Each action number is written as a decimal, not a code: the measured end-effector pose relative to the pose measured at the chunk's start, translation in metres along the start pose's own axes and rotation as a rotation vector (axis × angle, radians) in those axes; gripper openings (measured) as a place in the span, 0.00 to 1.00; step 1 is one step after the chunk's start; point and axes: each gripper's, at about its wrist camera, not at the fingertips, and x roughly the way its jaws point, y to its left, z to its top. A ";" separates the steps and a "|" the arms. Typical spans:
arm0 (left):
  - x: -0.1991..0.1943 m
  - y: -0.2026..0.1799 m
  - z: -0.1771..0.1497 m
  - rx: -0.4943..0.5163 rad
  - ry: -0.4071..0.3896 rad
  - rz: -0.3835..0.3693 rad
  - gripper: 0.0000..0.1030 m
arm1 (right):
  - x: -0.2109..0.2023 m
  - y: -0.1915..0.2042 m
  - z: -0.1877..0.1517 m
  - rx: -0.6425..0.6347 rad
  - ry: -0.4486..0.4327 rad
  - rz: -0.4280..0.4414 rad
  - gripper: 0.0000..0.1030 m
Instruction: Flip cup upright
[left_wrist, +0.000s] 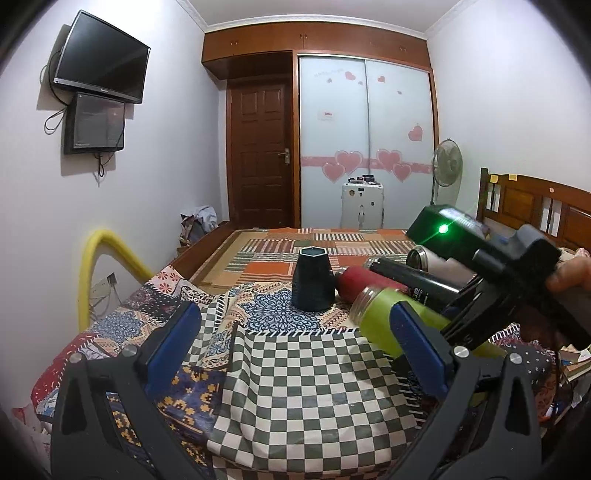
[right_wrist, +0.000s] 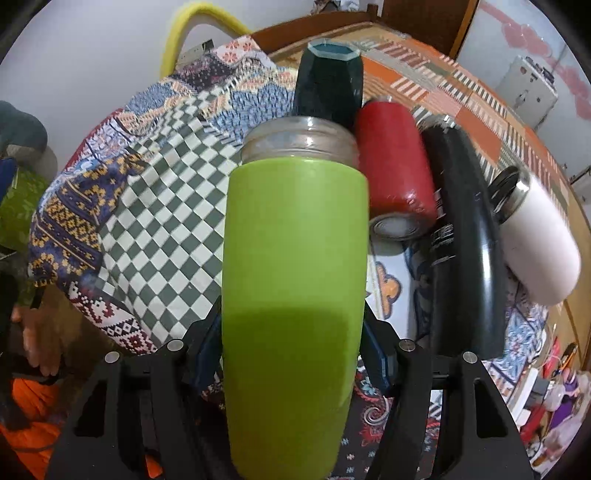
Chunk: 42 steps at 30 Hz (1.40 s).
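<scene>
My right gripper is shut on a lime-green cup with a clear threaded rim, gripping its lower body; the cup lies tilted with its mouth pointing away. In the left wrist view the green cup is held just above the checkered cloth, with the right gripper behind it. My left gripper is open and empty over the cloth, its blue pads wide apart. A dark hexagonal cup stands upside down beyond the green cup.
A red bottle, a black bottle and a white bottle lie side by side to the right. Patterned quilts cover the bed. A yellow tube arches at the left. A wooden headboard is at right.
</scene>
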 end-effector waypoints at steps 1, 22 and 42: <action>0.001 -0.001 0.000 0.001 0.003 -0.001 1.00 | 0.005 0.001 0.000 0.000 0.009 0.004 0.59; 0.011 -0.012 0.011 -0.023 0.089 -0.013 1.00 | -0.034 -0.006 -0.018 0.006 -0.103 -0.003 0.76; 0.112 -0.104 0.017 -0.029 0.609 -0.136 1.00 | -0.134 -0.076 -0.156 0.186 -0.627 -0.253 0.83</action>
